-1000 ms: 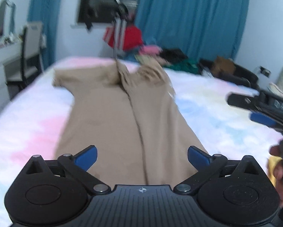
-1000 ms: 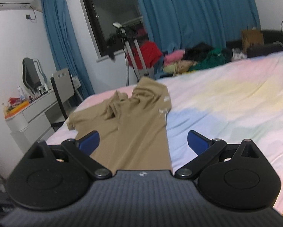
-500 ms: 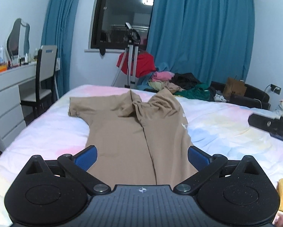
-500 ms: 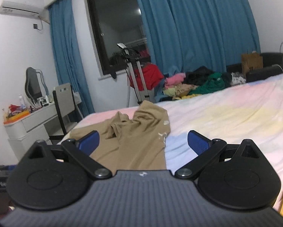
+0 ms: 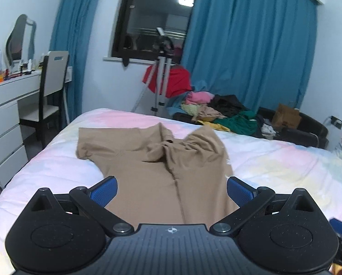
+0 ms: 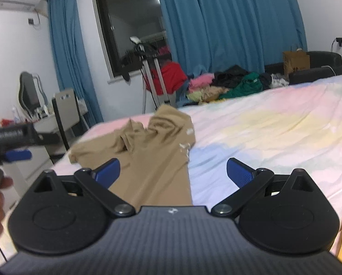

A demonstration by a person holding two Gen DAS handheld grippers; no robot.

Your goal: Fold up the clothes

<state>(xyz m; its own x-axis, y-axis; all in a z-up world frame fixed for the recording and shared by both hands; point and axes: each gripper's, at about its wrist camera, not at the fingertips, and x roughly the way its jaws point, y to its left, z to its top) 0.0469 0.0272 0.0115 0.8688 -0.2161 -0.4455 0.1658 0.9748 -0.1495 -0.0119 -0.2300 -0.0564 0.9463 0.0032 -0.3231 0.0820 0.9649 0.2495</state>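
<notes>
Fingers of both grippers stand spread wide with nothing between them: the left gripper hangs over the near end of the shirt, the right gripper over its right edge. One tan shirt lies on the bed, lengthwise away from the cameras. Its right side looks laid over the middle along a long crease, while the left sleeve sticks out flat, so it seems partly folded. The collar area is bunched.

By its look the shirt is thin, light and limp; I judge it will sag and slide on the smooth cover, so it wants holding at two points at once. Good holds are the hem corners near the fingers, or the left sleeve end and the hem below it.

Count: one shirt on the bed, two grippers, and one heap of mixed clothes beyond the bed, its pieces too tangled to number.
</notes>
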